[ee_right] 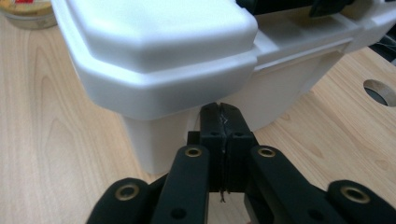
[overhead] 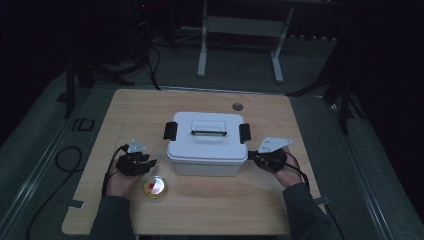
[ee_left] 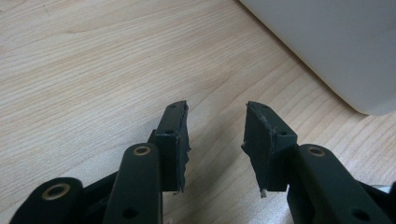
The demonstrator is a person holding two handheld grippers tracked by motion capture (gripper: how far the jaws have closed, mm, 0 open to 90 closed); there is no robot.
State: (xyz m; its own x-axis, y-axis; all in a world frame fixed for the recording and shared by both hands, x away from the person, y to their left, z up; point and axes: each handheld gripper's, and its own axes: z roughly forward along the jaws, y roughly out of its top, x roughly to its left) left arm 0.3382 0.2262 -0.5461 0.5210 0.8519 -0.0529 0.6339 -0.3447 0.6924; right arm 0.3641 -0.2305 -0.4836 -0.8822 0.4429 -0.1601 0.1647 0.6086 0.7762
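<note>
**Two tools flanking a white lidded box**

A white plastic box (overhead: 207,145) is sitting in the middle of the wooden table (overhead: 200,210), its lid on, with a black latch at each end and a handle lying flat on top. The left tool (overhead: 145,162) is resting on the table just left of the box; in the left gripper view its jaws are standing partly open with nothing between them, bare wood showing in the gap and a corner of the box (ee_left: 336,51) at the far right. The right tool (overhead: 253,156) is sitting at the box's right near corner; the right gripper view is showing its jaws pressed together, holding nothing, their tips just under the lid's overhanging rim (ee_right: 163,88).

A small round tin (overhead: 155,187) with a red and white label is lying near the left hand; the writing on it is too small to read. The right gripper view is catching its edge (ee_right: 25,11) beyond the box, and a round hole (ee_right: 380,91) in the table.
</note>
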